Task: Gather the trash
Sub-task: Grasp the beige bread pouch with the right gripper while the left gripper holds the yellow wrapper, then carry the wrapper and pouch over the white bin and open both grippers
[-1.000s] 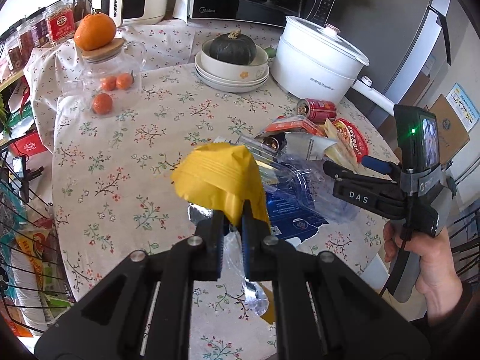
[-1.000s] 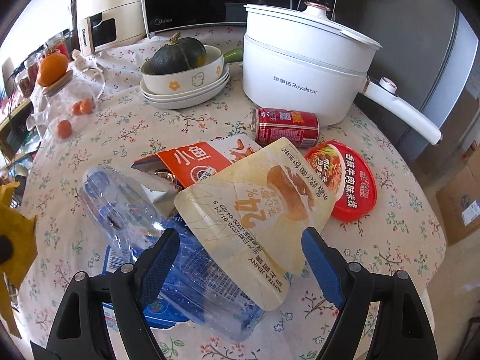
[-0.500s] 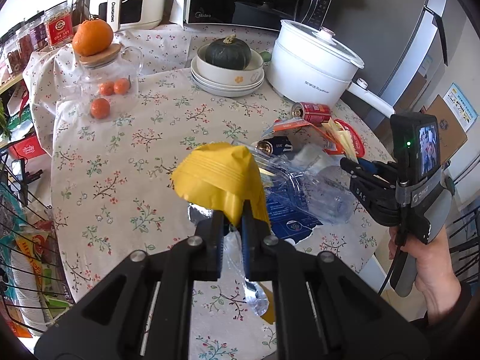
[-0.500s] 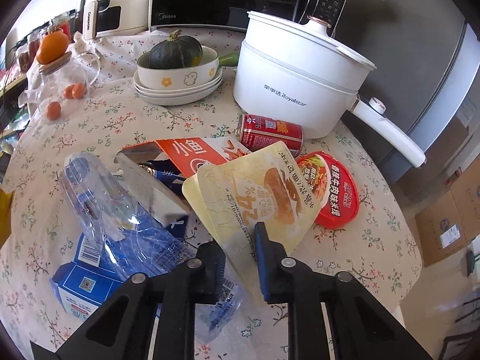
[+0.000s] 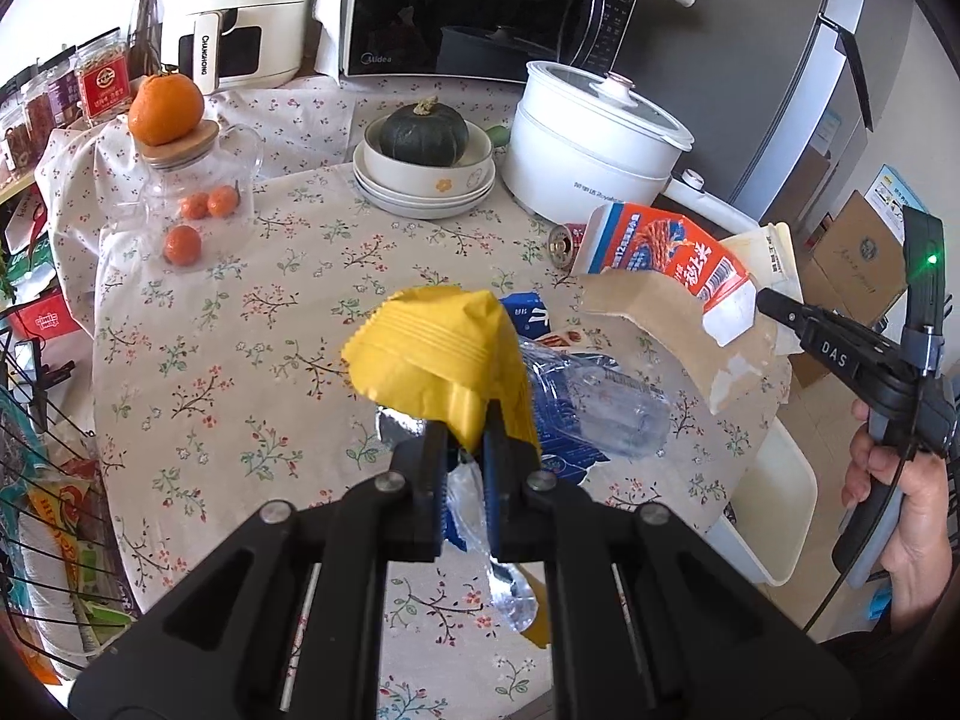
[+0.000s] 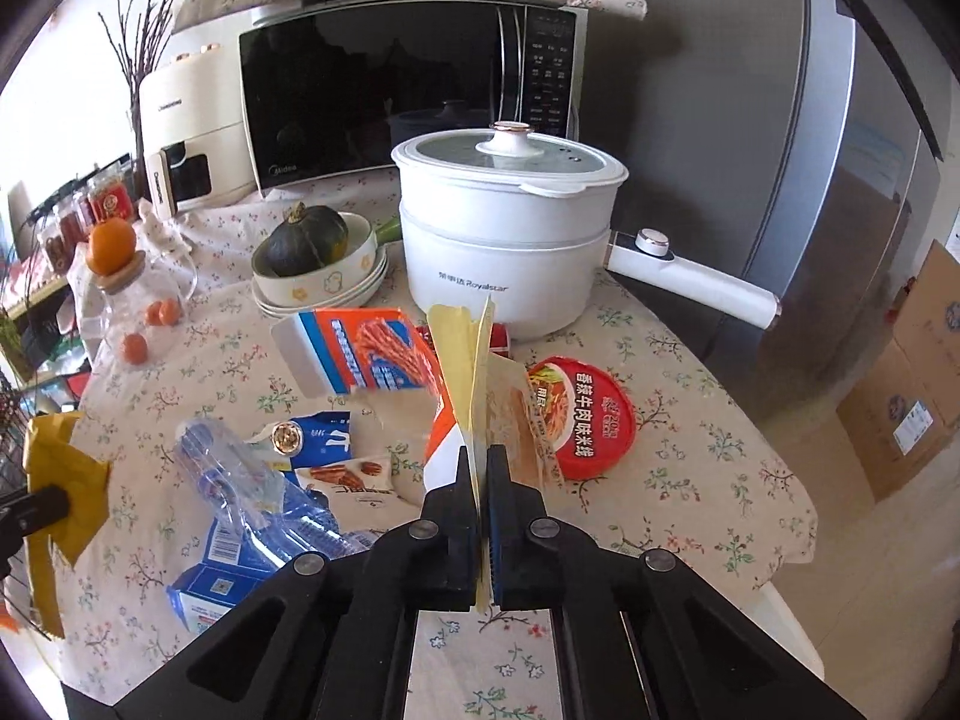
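Above one table (image 6: 690,360), two grippers clamp: left (image 5: 465,444) yellow wrapper (image 5: 438,360), right (image 6: 480,468) seemingly two pouches (image 6: 465,360).

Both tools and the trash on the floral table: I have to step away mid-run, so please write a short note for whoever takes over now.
Left tool: shut on the crumpled yellow wrapper, held above the table.
Right tool: shut on the pale flat pouch, lifted edge-on; an orange-and-blue snack bag rises beside it.
Still on the floral tablecloth: crushed clear plastic bottle, blue carton, red round lid, red can.
Done: two pieces picked up. Left: drop them, collect the rest. No bin identifiable.
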